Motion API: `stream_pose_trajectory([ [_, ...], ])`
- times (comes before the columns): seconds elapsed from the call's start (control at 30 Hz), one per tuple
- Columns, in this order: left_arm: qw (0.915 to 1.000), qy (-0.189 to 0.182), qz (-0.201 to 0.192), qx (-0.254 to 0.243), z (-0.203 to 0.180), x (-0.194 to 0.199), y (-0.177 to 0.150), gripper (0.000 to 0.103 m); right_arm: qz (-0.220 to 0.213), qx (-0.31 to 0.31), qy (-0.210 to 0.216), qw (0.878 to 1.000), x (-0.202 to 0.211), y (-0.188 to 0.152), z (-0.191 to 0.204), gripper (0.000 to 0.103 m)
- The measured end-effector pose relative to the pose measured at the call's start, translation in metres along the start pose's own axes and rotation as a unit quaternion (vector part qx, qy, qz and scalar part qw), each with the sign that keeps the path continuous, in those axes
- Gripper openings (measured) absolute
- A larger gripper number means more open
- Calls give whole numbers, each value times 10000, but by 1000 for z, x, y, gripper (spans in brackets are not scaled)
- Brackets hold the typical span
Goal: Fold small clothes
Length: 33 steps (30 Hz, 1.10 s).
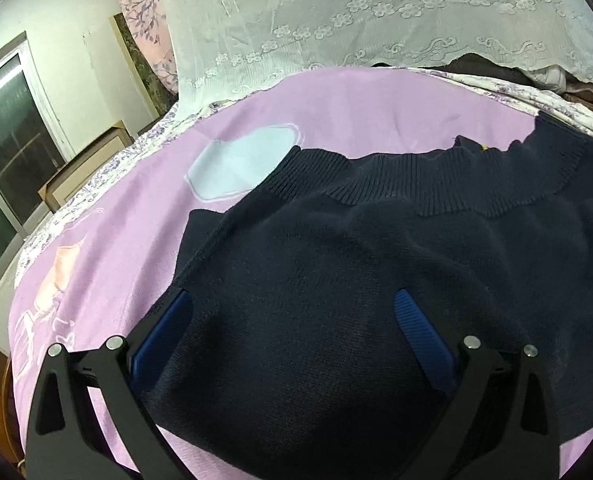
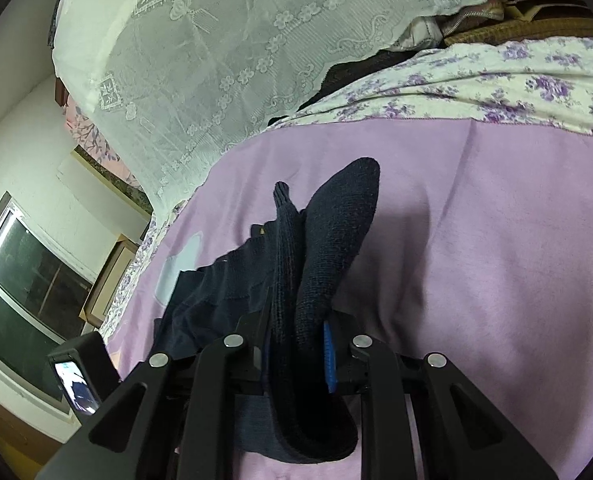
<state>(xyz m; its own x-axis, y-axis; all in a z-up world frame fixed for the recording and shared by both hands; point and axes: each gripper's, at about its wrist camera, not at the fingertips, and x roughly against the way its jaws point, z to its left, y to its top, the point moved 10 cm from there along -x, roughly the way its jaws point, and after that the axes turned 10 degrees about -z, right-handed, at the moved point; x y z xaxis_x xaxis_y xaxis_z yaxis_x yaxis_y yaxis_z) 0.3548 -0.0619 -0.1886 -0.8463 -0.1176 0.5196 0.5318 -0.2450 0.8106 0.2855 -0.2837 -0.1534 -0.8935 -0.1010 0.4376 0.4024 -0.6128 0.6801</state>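
Note:
A navy knit sweater (image 1: 336,280) lies rumpled on a lilac blanket (image 1: 136,240), its ribbed hem toward the far side. My left gripper (image 1: 292,316) is open wide low over it. The knit fills the gap between the blue pads (image 1: 420,332) and drapes over the left finger. In the right wrist view, my right gripper (image 2: 296,324) is shut on a bunched fold of the sweater (image 2: 336,232). That fold sticks up past the fingers above the blanket (image 2: 476,240). The knit hides its fingertips.
A white lace cloth (image 1: 336,20) hangs behind the bed. A floral sheet (image 2: 496,80) borders the blanket, with piled clothes (image 2: 516,12) beyond. A window (image 1: 4,152) and a cardboard box (image 1: 84,164) stand at the left. A black device with a lit screen (image 2: 76,376) sits beside my right gripper.

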Motion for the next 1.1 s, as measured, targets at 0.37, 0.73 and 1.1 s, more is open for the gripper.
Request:
stream_pose_trajectory([
  [0.37,9983,-318,-138,469,65,14,11,98,-94,418,19,9991,13,9,55,19],
  [0.73,9959,-597,-132,661,75,19,6,98,-88,648,-181,9977,12,6,85,19],
  [1.1,9920,-1002,-70,762,58,5,19,98,-10,1047,-126,9944,7,-12,129,19],
])
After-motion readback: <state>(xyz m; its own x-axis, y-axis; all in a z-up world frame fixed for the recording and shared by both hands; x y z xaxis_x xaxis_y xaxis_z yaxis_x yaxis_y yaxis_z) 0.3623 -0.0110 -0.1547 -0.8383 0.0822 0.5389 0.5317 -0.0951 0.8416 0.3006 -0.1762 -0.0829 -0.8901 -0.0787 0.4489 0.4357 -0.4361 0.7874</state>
